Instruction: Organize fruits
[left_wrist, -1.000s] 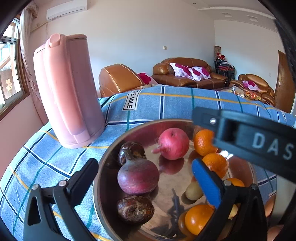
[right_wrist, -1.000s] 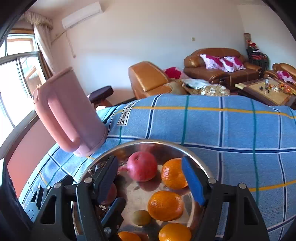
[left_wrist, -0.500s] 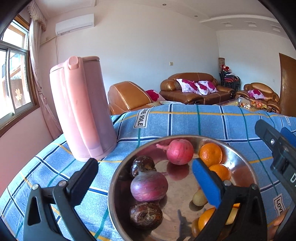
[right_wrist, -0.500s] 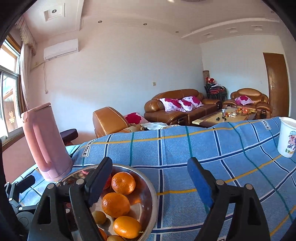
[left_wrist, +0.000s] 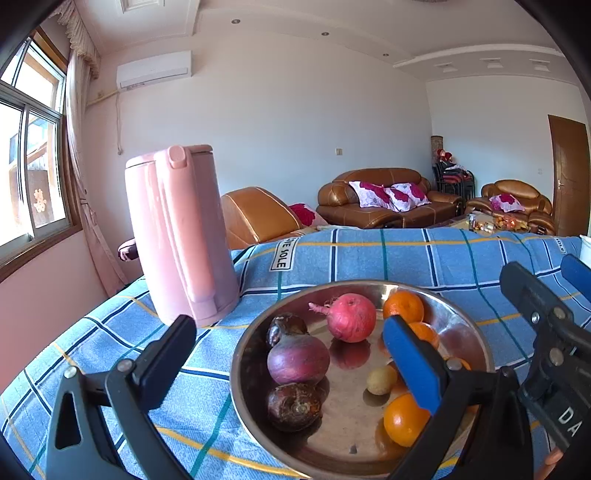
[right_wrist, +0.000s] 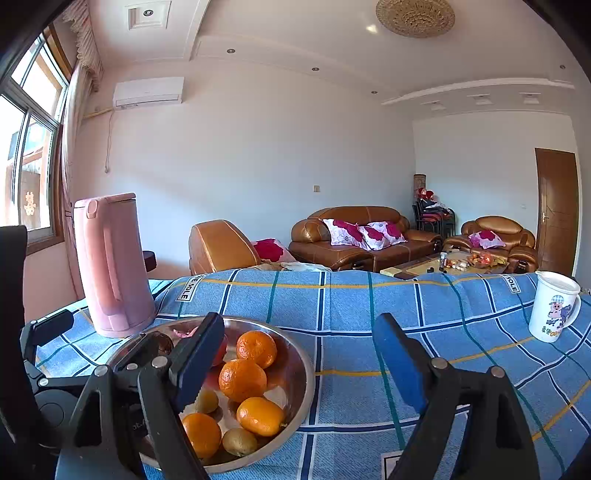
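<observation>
A: Window light at far left, then the pink kettle (left_wrist: 181, 236) standing upright on the table (left_wrist: 369, 258) with its blue checked cloth. Just right of it sits the steel bowl (left_wrist: 251, 369).

B: What lies in the bowl?

A: On its left side, two dark brown roots (left_wrist: 293, 406) with a purple onion (left_wrist: 297, 360) between them; I can't name the roots with certainty. A red onion (left_wrist: 349, 317) lies toward the far rim. On the right are oranges (left_wrist: 403, 304) and a small yellowish fruit (left_wrist: 380, 379), several half hidden behind a blue pad.

B: And the left gripper (left_wrist: 288, 354)?

A: Its jaws stand spread wide over the bowl's near side, nothing between the pads. The left finger hangs over the cloth, the right one over the fruit.

B: The right gripper (right_wrist: 295, 354)?

A: Jaws also spread and empty, one finger over the bowl's right part, the other over bare cloth. In the left wrist view only part of it shows, cut off at the right edge.

B: Anything further right?

A: A white mug (right_wrist: 554, 306) with a cartoon print near the table's right end, well apart from the bowl. The bowl's near rim is cut off in both views.
</observation>
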